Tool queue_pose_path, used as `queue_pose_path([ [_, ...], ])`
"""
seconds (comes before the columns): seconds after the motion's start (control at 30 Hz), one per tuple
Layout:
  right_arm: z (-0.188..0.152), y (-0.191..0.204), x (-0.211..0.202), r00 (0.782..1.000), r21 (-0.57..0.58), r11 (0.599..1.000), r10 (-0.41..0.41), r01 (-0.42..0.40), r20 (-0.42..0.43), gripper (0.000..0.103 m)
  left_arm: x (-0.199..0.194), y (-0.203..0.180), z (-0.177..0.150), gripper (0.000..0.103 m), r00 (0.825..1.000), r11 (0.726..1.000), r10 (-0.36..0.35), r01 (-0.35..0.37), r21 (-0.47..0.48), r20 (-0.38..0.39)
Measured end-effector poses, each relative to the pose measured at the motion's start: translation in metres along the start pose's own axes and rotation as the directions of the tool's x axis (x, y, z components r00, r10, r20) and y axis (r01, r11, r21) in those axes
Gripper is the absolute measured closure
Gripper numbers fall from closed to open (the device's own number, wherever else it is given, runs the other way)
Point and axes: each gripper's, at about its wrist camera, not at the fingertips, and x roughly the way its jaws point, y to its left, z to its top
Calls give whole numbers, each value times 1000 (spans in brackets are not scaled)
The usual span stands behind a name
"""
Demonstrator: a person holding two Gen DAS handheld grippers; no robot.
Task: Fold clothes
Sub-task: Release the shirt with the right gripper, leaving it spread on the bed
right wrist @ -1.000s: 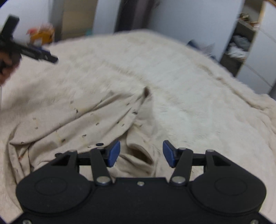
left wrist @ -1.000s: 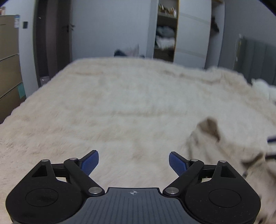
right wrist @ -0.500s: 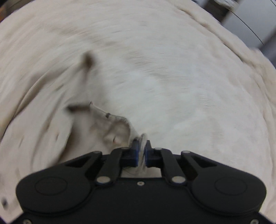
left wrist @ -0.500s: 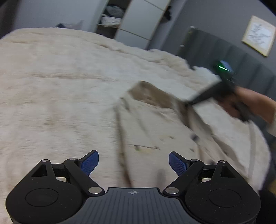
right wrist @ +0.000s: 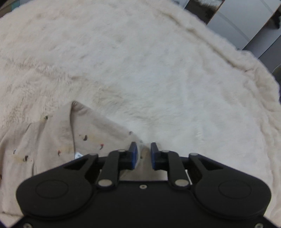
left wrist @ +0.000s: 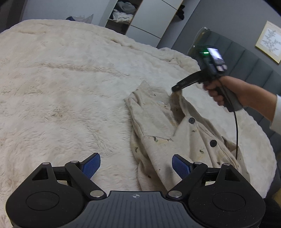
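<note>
A cream button-up garment (left wrist: 175, 136) with small dark prints and dark buttons lies crumpled on the fluffy cream bed cover (left wrist: 70, 87). My left gripper (left wrist: 136, 165) is open and empty, low over the cover at the garment's near left edge. My right gripper (left wrist: 176, 87), seen in the left wrist view, holds the garment's collar edge lifted. In the right wrist view the right gripper (right wrist: 142, 154) has its blue pads a small gap apart with a fold of the garment (right wrist: 52, 140) between them.
The bed cover (right wrist: 158, 70) spreads far to the left and back. A grey padded headboard (left wrist: 245, 57) stands at the right, with a framed picture (left wrist: 269, 41) above. An open wardrobe with shelves (left wrist: 123, 12) stands behind the bed. The right gripper's cable (left wrist: 236, 129) hangs over the garment.
The right gripper closed on the garment's edge and lifted it, and its pads now stand slightly apart. The left gripper swung right toward the garment and stayed open.
</note>
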Motion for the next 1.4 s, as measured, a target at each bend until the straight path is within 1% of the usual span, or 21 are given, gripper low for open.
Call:
queue_pose_path([
  [0.13,-17,-41,-37,994,167,982,75,-87,78,62,-4,3,2,16,995,994,-100,101,-42,16],
  [0.2,-37,-51,-58,986,190,971,130,-147,100,62,-1,3,3,16,993,991,-122,122,-54,8],
  [0.37,-101,-54,-106,967,191,953,207,-234,150,59,0,-4,-5,16,988,988,-150,149,-28,-47],
  [0.4,-127,-52,-122,965,206,948,216,-244,150,59,1,-7,-8,16,985,988,-156,156,-8,-70],
  [0.5,-166,-47,-139,962,228,940,225,-255,153,58,-1,-16,-12,16,978,981,-184,189,34,-101],
  [0.57,-200,-39,-157,958,241,932,238,-271,157,56,-3,-20,-13,16,972,976,-203,210,53,-115],
  [0.6,-226,-30,-169,959,232,935,236,-268,156,55,-3,-22,-14,17,971,975,-207,215,56,-123],
  [0.7,-257,-19,-179,962,231,939,223,-255,157,55,-2,-26,-18,18,961,971,-224,234,44,-164],
  [0.77,-279,-10,-186,963,240,938,215,-250,163,55,-2,-30,-19,19,962,975,-205,217,49,-180],
  [0.87,-309,-6,-194,953,262,921,249,-288,172,55,-14,-39,-19,19,975,988,-139,148,42,-172],
  [0.9,-314,-5,-198,953,256,924,246,-285,174,55,-20,-46,-21,19,983,995,-92,98,30,-158],
  [0.93,-320,-7,-196,954,243,930,238,-277,180,55,-24,-49,-24,19,987,998,-61,65,21,-152],
  [0.97,-326,-8,-200,955,227,936,227,-268,193,54,-29,-56,-31,19,989,1000,-7,8,9,-146],
  [1.03,-336,-14,-205,957,213,946,199,-244,213,51,-37,-75,-52,19,984,996,84,-88,-19,-155],
  [1.07,-342,-17,-207,957,207,950,185,-232,223,51,-42,-78,-59,20,983,995,91,-97,-34,-160],
  [1.17,-357,-26,-208,954,197,960,142,-198,265,51,-61,-96,-84,21,984,990,59,-78,-113,-166],
  [1.2,-363,-27,-208,950,192,964,123,-183,287,51,-62,-103,-90,24,983,990,53,-75,-122,-176],
  [1.27,-376,-29,-207,938,194,966,98,-170,333,51,-61,-116,-101,32,979,989,43,-71,-131,-199],
  [1.33,-379,-33,-206,928,218,954,118,-205,354,52,-54,-129,-109,40,972,990,44,-74,-123,-231],
  [1.37,-380,-34,-206,923,230,947,129,-223,363,52,-49,-133,-111,44,968,991,61,-89,-103,-242],
  [1.4,-382,-36,-206,917,241,940,140,-241,373,53,-43,-137,-113,55,964,991,82,-106,-81,-252],
])
